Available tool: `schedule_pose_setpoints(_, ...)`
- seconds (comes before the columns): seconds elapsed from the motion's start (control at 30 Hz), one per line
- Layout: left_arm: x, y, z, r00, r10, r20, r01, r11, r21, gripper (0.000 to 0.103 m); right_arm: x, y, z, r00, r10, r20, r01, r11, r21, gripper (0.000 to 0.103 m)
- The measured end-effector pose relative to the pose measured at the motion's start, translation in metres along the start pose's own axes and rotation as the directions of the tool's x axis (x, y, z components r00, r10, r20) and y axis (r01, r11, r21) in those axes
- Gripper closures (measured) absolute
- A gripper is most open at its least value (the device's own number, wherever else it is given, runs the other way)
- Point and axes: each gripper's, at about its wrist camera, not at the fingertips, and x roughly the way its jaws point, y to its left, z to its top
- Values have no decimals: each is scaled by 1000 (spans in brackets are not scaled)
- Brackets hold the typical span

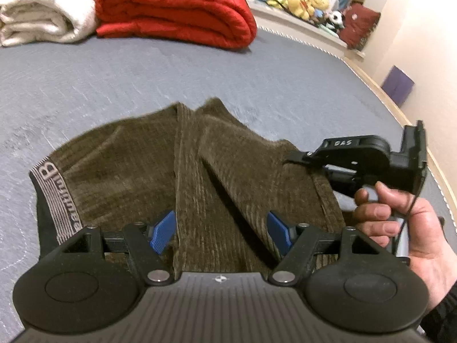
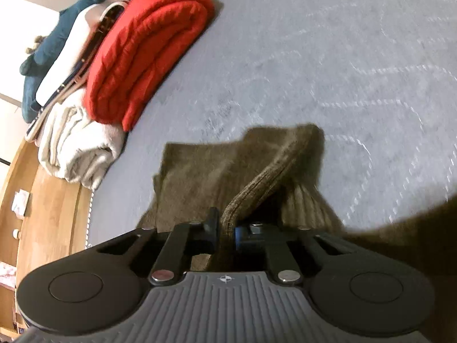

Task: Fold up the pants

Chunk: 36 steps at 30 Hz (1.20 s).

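Note:
Brown corduroy pants [image 1: 137, 165] lie bunched on the grey-blue bed cover [image 1: 114, 80], their striped, lettered waistband [image 1: 54, 200] at the left. My left gripper [image 1: 222, 234] hovers open over them. A ridge of fabric runs between its blue pads [image 1: 162, 233], which stand apart from it. My right gripper [image 1: 291, 160], held by a hand [image 1: 400, 223], reaches the pants' right edge. In the right wrist view, the right gripper [image 2: 227, 228] is shut on a raised fold of the pants [image 2: 271, 171], which rises from the cloth to the jaws.
A folded red blanket [image 1: 177, 8] and a cream blanket [image 1: 42, 14] sit at the far side of the bed. Stuffed toys [image 1: 308, 3] line a ledge beyond. A purple box [image 1: 398, 85] stands by the wall. A wooden floor [image 2: 48, 200] borders the bed.

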Motion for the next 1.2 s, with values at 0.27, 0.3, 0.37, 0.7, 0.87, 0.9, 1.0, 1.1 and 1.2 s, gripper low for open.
schedule_pose_setpoints(0.27, -26, -21, 10, 962, 78, 262, -81, 997, 0, 27, -78, 25, 55, 928, 91, 361, -60, 994, -95, 96)
schedule_pose_setpoints(0.3, -27, -26, 10, 954, 71, 291, -79, 997, 15, 27, -97, 15, 64, 889, 70, 452, -46, 997, -63, 96)
schedule_pose_setpoints(0.37, -25, -41, 9, 942, 39, 333, -65, 996, 68, 27, -139, -23, 78, 754, -40, 655, -18, 996, 82, 96)
schedule_pose_setpoints(0.7, 100, -106, 1, 991, -98, 95, 59, 936, 346, 26, -186, -202, 110, 694, -418, 586, 210, 896, 391, 72)
schedule_pose_setpoints(0.87, 140, -101, 1, 998, -29, 63, 4, 927, 375, 26, -197, -223, 116, 695, -427, 579, 213, 891, 401, 52)
schedule_pose_setpoints(0.9, 145, -98, 1, 998, -15, 62, -10, 924, 382, 26, -203, -233, 114, 694, -431, 577, 203, 886, 418, 52)
schedule_pose_setpoints(1.0, 159, -87, 4, 999, 5, 48, -23, 922, 386, 26, -209, -250, 111, 698, -443, 563, 174, 867, 467, 51)
schedule_pose_setpoints(1.1, 166, -86, 1, 999, 9, 44, -26, 914, 404, 46, -208, -261, 120, 716, -404, 568, 86, 860, 503, 50)
schedule_pose_setpoints(1.2, 163, -87, 5, 999, -18, 40, -1, 899, 438, 73, -213, -272, 131, 714, -372, 593, 5, 850, 528, 63)
